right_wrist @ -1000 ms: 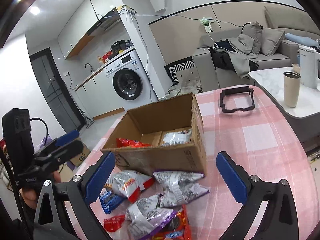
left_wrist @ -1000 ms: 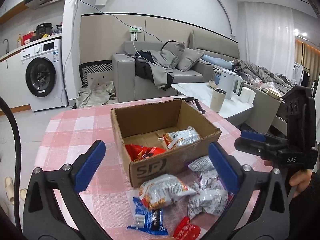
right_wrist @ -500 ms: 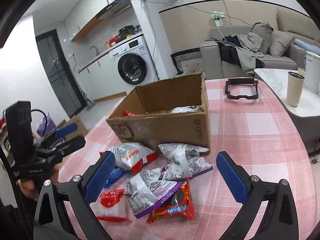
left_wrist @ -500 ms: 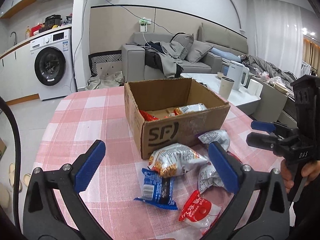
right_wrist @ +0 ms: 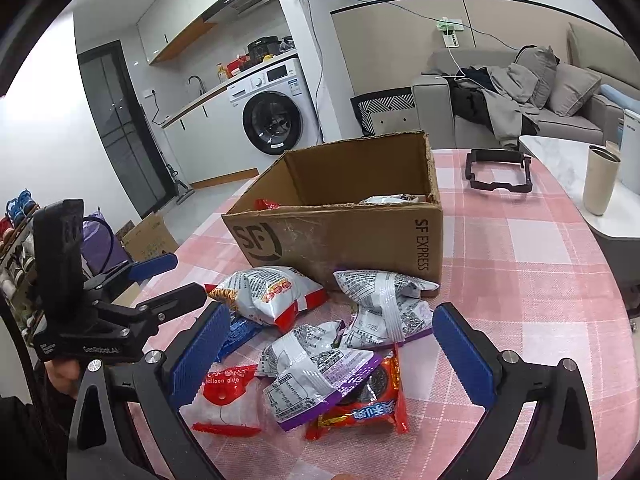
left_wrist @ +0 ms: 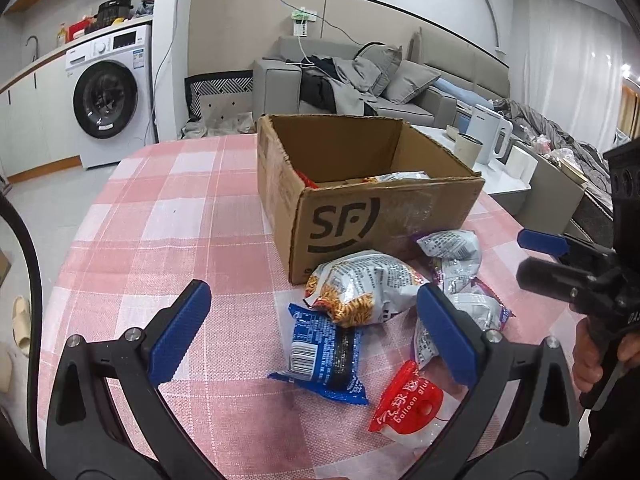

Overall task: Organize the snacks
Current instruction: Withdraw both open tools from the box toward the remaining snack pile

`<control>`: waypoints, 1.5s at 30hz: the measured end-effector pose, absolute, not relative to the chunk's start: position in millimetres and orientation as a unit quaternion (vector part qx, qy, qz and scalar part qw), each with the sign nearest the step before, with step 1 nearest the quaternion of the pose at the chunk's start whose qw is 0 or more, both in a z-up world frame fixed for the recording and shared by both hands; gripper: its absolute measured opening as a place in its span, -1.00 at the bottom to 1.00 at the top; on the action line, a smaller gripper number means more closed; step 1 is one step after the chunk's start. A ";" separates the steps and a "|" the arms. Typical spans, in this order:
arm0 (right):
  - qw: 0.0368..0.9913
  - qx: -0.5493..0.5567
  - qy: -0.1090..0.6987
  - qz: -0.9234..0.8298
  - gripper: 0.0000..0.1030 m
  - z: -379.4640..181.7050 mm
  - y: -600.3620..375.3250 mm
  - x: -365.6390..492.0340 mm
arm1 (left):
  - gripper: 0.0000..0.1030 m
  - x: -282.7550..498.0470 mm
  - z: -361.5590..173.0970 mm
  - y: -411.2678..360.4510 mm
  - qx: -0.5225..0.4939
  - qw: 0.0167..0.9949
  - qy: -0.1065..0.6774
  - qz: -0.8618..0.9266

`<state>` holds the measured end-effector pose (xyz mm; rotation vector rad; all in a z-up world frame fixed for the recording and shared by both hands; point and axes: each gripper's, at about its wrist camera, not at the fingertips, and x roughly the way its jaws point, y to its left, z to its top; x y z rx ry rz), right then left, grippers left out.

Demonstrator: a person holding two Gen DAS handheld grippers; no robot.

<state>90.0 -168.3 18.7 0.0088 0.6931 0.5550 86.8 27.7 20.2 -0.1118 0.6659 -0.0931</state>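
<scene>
The left tool is hanging wide open over the pink-checked counter, gripping nothing. Between its blue pads a blue snack packet is lying flat, its long axis running away from the camera toward the cardboard box, slightly closer to the right-hand pad. Just beyond it a silver chip bag is resting against the box's printed front wall, its long axis lying across the view. A red balloon-glue pack is sitting near the right-hand finger, pointing diagonally toward it.

The right tool is also spread fully and holding nothing. Between its fingers a silver bag with purple trim is lying tilted, overlapping a red cookie packet; another silver bag is lying just beyond, touching the box's near corner. The box is standing open-topped, with a red packet and a silver one showing inside.
</scene>
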 end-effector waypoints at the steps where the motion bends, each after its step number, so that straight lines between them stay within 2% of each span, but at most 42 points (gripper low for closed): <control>1: 0.903 0.002 0.336 0.269 0.99 18.0 -166.6 89.5 | 0.99 87.9 18.6 29.3 -0.058 0.942 0.329 -0.045; 27: 0.877 -0.074 0.388 0.273 0.99 -13.9 -148.7 91.0 | 0.99 99.5 -15.9 19.5 -0.019 0.924 0.380 -0.031; 45: 0.873 -0.054 0.422 0.239 0.99 -14.0 -199.5 108.3 | 0.99 118.5 -47.9 37.2 -0.037 0.904 0.426 -0.022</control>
